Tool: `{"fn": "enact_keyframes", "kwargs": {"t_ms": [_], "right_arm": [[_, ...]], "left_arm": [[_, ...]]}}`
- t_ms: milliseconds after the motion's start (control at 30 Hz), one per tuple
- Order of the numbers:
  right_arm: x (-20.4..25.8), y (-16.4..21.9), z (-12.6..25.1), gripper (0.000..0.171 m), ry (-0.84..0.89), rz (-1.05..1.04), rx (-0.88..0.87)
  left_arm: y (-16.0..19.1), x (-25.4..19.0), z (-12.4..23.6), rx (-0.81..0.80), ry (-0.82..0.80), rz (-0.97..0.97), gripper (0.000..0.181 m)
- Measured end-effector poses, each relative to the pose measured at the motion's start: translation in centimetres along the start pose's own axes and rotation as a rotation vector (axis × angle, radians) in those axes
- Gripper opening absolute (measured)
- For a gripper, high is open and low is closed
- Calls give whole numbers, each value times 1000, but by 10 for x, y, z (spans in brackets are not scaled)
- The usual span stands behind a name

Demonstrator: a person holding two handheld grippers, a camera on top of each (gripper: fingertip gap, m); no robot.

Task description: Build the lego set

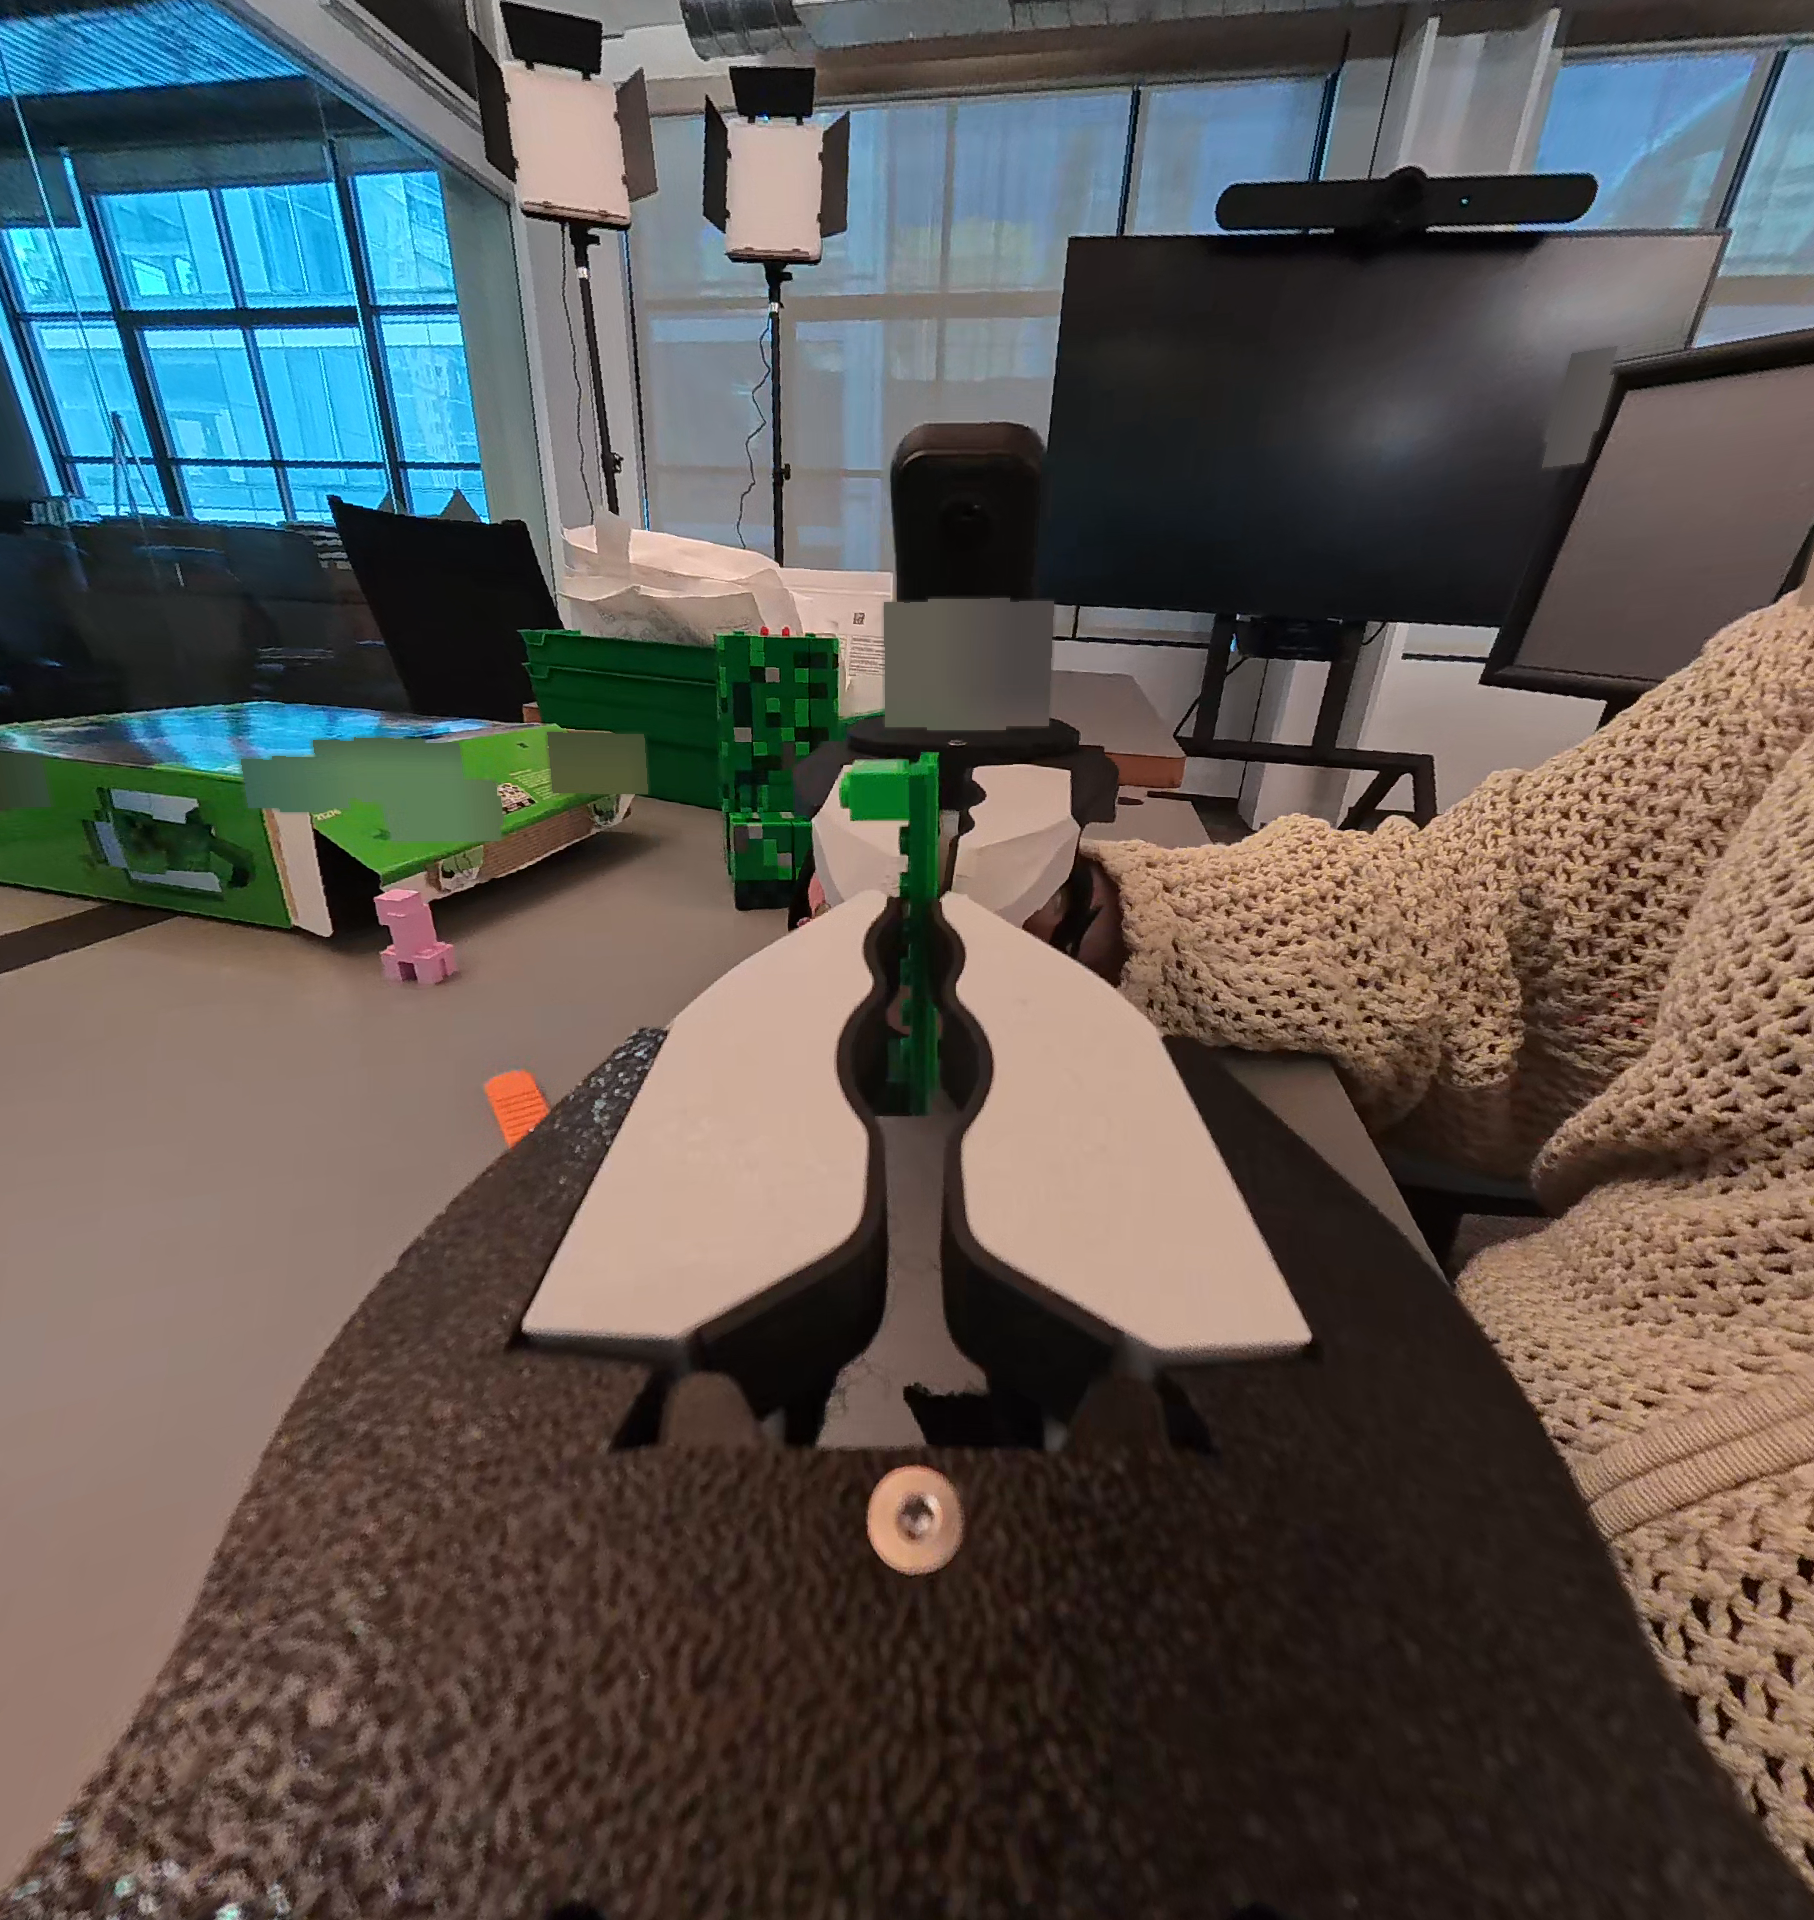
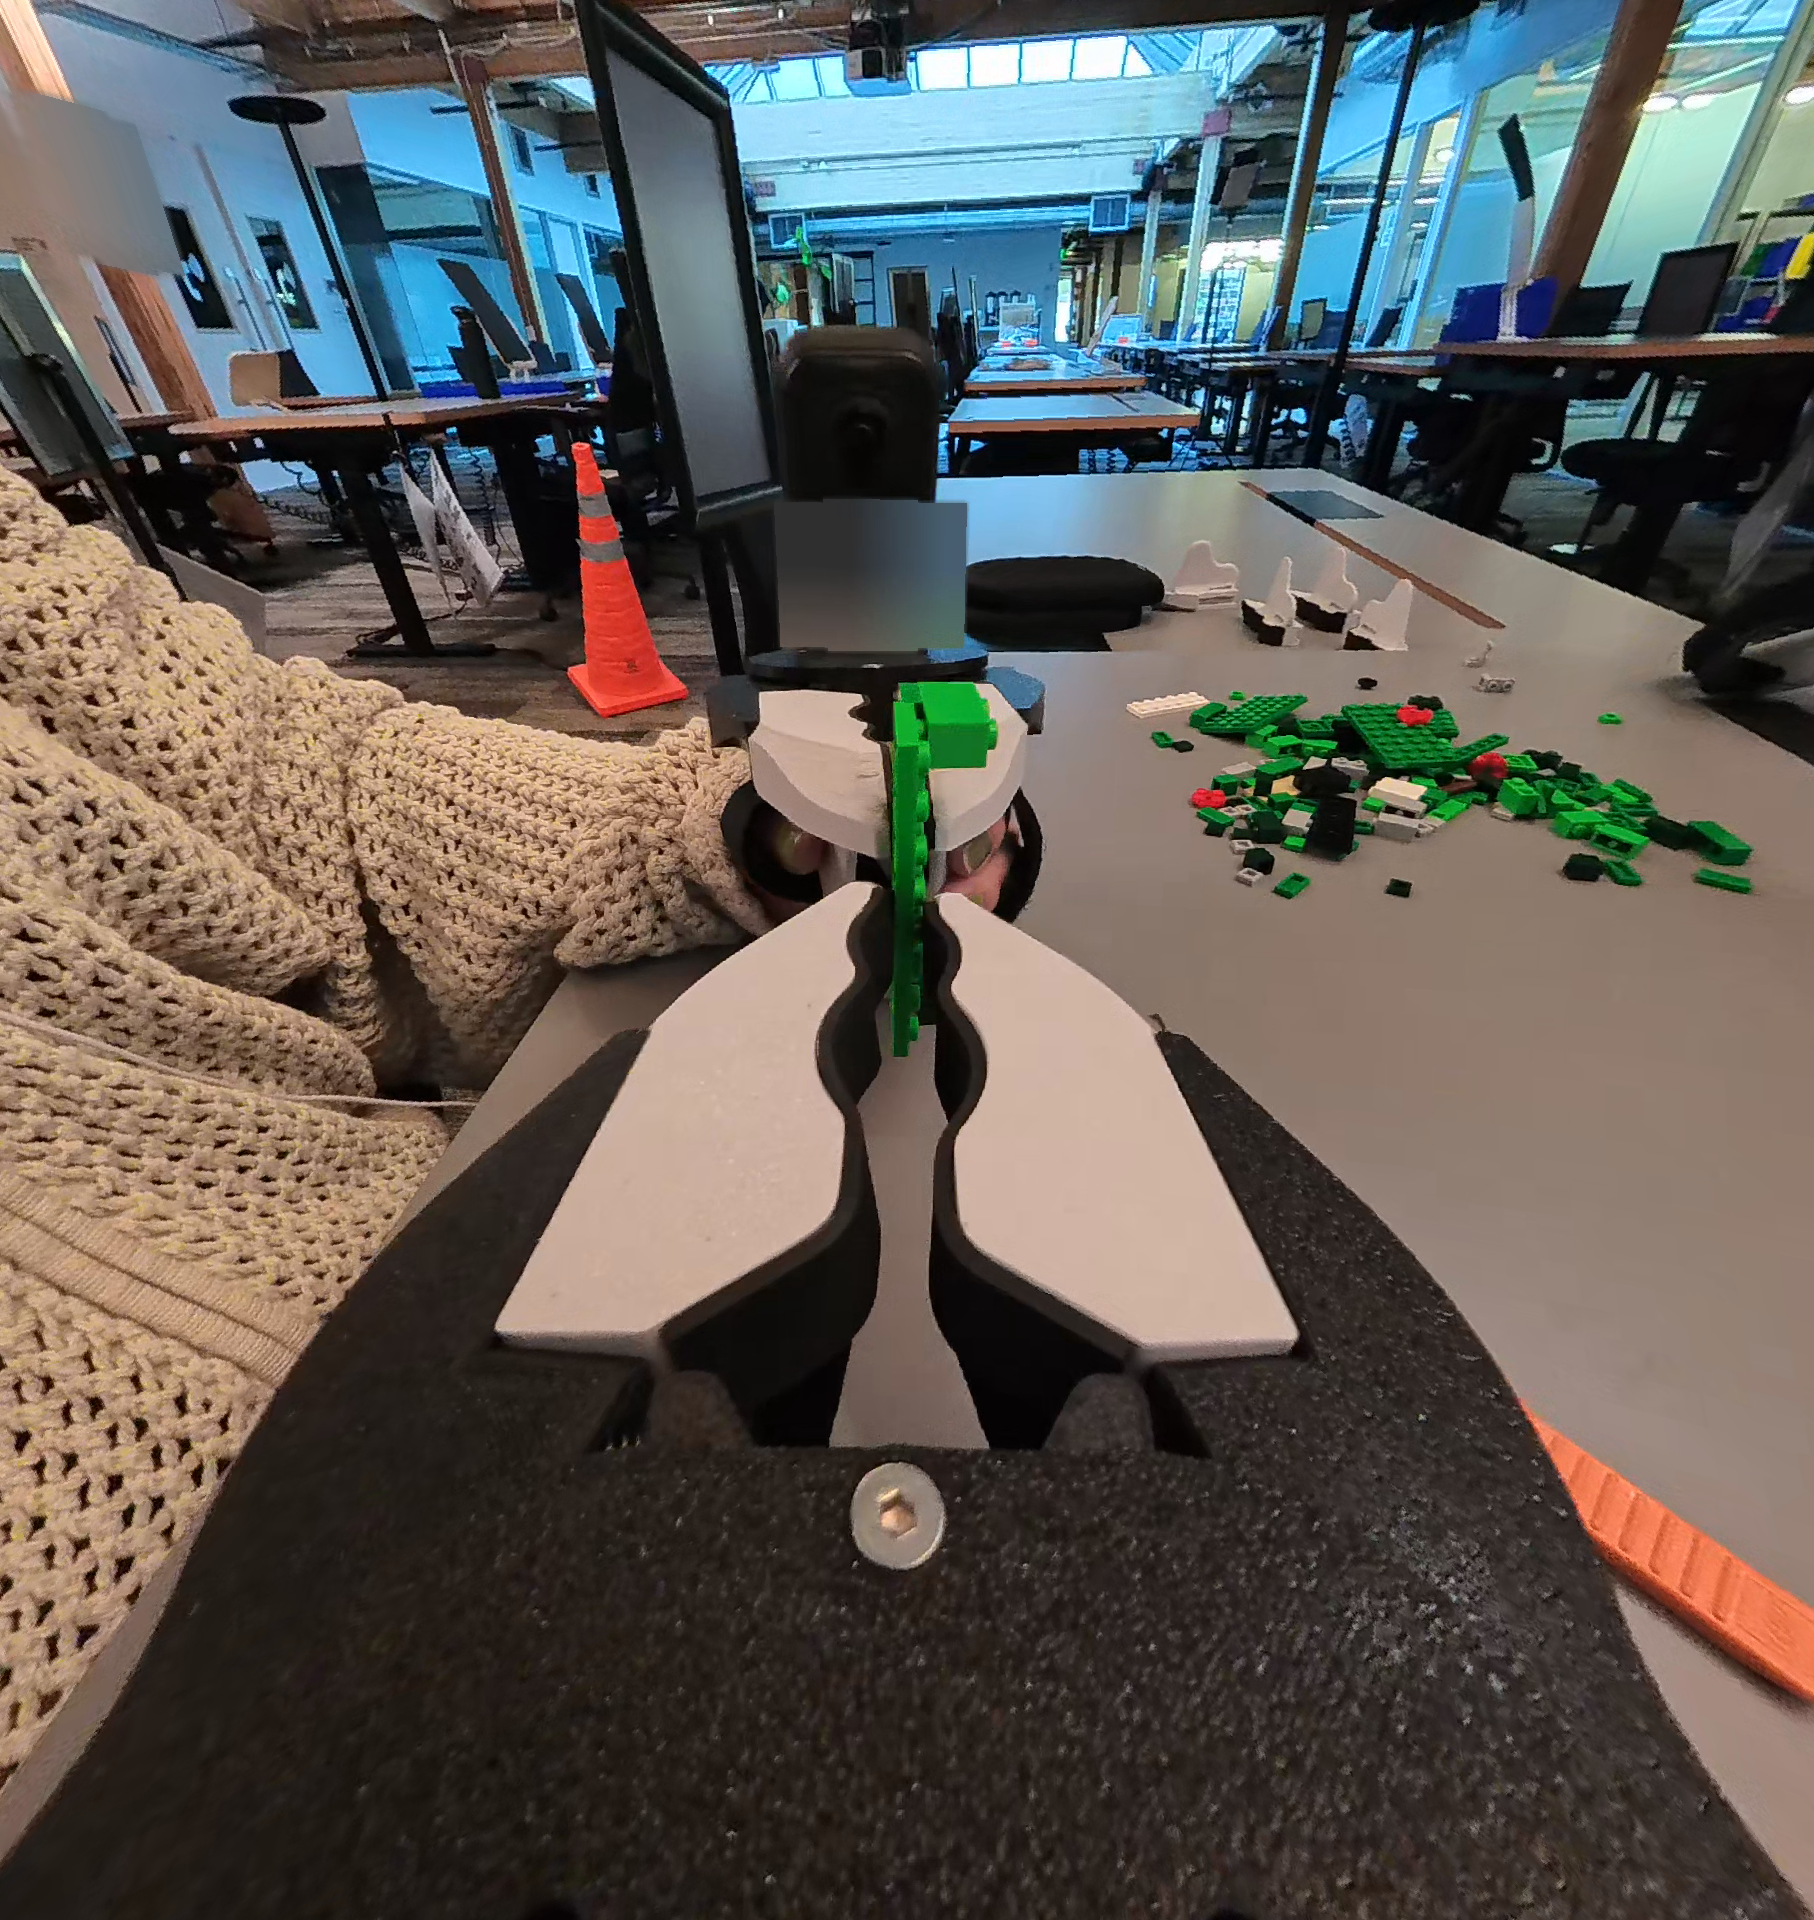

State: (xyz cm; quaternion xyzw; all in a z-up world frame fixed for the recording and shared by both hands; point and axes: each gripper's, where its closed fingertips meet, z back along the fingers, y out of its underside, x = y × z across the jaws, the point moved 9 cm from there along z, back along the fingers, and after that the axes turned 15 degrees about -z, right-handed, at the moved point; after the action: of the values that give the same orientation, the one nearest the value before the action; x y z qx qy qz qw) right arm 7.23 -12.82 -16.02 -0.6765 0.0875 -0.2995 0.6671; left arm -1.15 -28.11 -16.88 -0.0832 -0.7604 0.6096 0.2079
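The left gripper (image 1: 915, 1023) has its two white fingers closed nearly together on a flat green studded lego plate (image 1: 921, 935) held on edge, with a small bright green brick (image 1: 875, 790) stuck to the plate's far end, to the left of the jaws. The right gripper (image 2: 908, 977) faces it from the opposite side and pinches the same green plate (image 2: 908, 894), its jaws also almost shut on the plate's edge; here the bright green brick (image 2: 957, 727) sits to the right of the plate.

Printing shows on the green cardboard lego box (image 1: 207, 821), which lies far left of the left jaws, but most of it is covered by blur patches and what remains is too small to make out.

Only the left wrist view shows this box, the small pink blocky pig figure (image 1: 415, 940) just in front of it, the tall green pixel-patterned built figure (image 1: 778, 769) standing beyond the jaws to their left, two lit studio light panels (image 1: 674, 156) and a large dark screen (image 1: 1370, 426) behind.

Only the right wrist view shows the loose pile of green, black and white lego pieces (image 2: 1443, 790) on the grey table (image 2: 1298, 1039) to the right of the jaws, an orange ridged brick separator tool (image 2: 1682, 1558) near right, and an orange traffic cone (image 2: 612, 603) on the floor beyond left.

A knitted cream sleeve (image 2: 259, 831) appears in both views.
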Motion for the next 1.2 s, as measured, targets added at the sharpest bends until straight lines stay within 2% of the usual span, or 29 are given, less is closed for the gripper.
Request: {"fn": "enact_keyframes", "kwargs": {"t_ms": [500, 1200], "right_arm": [[-1, -2, -1, 19, 65, -9, -40], [9, -9, 0, 25, 57, 55, -137]], "left_arm": [[0, 2, -1, -7, -4, 3, 4], [1, -3, -6, 22, 52, -20, 4]]}}
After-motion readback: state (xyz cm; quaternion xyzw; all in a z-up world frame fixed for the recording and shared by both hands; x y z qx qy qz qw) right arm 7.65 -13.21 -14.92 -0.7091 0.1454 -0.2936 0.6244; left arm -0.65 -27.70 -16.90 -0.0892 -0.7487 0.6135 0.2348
